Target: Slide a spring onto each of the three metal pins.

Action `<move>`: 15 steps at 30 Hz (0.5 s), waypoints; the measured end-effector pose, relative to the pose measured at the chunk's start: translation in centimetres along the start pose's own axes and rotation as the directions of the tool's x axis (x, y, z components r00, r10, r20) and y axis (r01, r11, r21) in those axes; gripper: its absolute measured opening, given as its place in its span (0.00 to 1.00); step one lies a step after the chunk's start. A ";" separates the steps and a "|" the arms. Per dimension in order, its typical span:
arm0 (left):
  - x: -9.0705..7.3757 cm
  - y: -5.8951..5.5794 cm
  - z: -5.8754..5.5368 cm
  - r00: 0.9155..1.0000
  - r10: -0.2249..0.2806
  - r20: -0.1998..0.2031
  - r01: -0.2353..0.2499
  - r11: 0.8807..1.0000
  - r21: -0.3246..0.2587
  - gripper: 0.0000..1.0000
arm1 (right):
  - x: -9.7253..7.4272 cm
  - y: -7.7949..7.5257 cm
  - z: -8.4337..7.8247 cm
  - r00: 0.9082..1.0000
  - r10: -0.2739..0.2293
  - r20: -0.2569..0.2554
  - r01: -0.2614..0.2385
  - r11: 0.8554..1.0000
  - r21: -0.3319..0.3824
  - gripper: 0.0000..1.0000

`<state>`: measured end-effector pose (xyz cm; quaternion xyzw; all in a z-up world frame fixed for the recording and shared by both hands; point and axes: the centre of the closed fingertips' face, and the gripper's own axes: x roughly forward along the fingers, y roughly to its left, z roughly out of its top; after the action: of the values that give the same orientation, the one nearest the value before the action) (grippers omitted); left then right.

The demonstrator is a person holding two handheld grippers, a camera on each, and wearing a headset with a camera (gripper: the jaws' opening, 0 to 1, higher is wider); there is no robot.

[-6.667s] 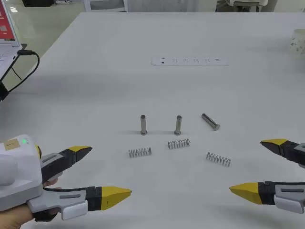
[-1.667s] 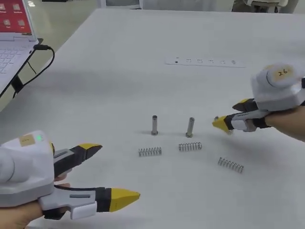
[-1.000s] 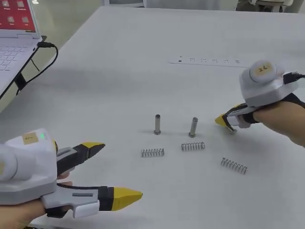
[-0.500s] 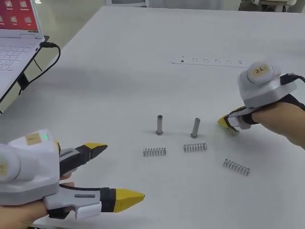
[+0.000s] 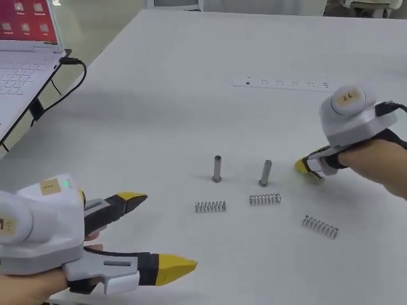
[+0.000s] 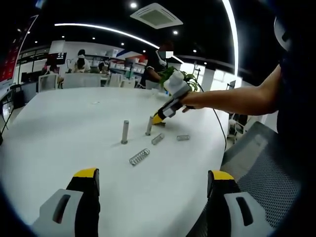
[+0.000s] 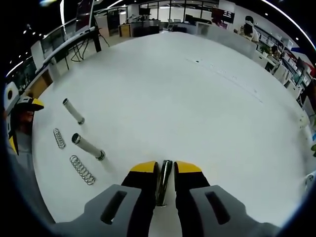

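The third short silver metal pin was clamped between the yellow tips of the right gripper, its shaft running back along the narrow gap between the jaws. 6.7 s earlier this pin had lain flat on the table to the right of the other two, with the right gripper wide open near the bottom right of the head view; since then the gripper had reached in and closed on it. In the head view the right gripper sat low at that same spot on the white tabletop; whether the pin was off the surface could not be told. The two other silver metal pins stood upright side by side just left of it, as before. The three small coiled wire springs lay unmoved on their sides in front of the pins, none threaded on. The left gripper stayed near the table's front left, jaws spread wide with nothing between them. Farther back lay a white power strip, and an open laptop stood at the far left
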<state>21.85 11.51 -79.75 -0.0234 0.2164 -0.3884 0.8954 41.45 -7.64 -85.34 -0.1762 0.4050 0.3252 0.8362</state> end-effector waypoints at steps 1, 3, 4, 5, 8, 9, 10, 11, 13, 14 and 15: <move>0.0 0.0 0.0 1.000 0.000 0.001 0.000 1.000 0.000 0.87 | 0.0 0.0 0.0 1.000 0.000 0.000 0.000 1.000 0.002 0.11; 0.0 0.0 0.0 1.000 0.000 0.001 0.000 1.000 -0.001 0.87 | 0.0 0.1 0.0 1.000 0.007 -0.004 -0.007 1.000 0.019 0.10; 0.0 0.0 0.0 1.000 0.000 0.001 0.000 1.000 -0.001 0.87 | 0.0 0.0 0.0 1.000 0.006 -0.004 -0.006 1.000 0.023 0.10; 0.0 0.0 0.0 1.000 0.000 0.002 0.000 1.000 -0.002 0.87 | 0.0 0.0 0.0 1.000 0.006 -0.007 -0.006 1.000 0.022 0.10; 0.0 0.0 0.0 1.000 0.000 0.001 0.000 1.000 -0.001 0.87 | 0.0 0.0 0.0 1.000 0.015 -0.016 -0.014 1.000 0.017 0.08; 0.0 0.0 0.0 1.000 0.000 0.001 0.000 1.000 -0.001 0.87 | 0.0 0.1 0.0 1.000 0.016 -0.018 -0.016 1.000 0.017 0.08; 0.0 0.0 0.0 1.000 0.001 0.001 -0.001 1.000 -0.001 0.87 | 0.0 0.0 0.0 1.000 0.017 -0.019 -0.016 1.000 0.023 0.07; 0.0 0.0 0.0 1.000 0.001 0.002 -0.001 1.000 -0.002 0.87 | 0.0 0.0 -0.1 1.000 0.017 -0.019 -0.016 0.999 0.031 0.07; 0.0 0.0 0.0 1.000 0.002 0.003 -0.002 1.000 -0.003 0.87 | 0.0 -0.1 -0.1 1.000 0.017 -0.016 -0.016 0.999 0.044 0.07; 0.0 0.0 0.0 1.000 0.002 0.003 -0.002 1.000 -0.003 0.87 | 0.0 -0.1 -0.1 1.000 0.017 -0.016 -0.016 0.999 0.046 0.07; 0.1 0.0 0.0 1.000 0.001 0.002 -0.001 1.000 -0.003 0.87 | 0.0 -0.1 -0.1 1.000 0.016 -0.016 -0.015 0.999 0.047 0.06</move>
<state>21.87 11.46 -79.75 -0.0249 0.2162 -0.3874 0.8959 41.46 -7.78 -85.38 -0.1558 0.4207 0.3207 0.8342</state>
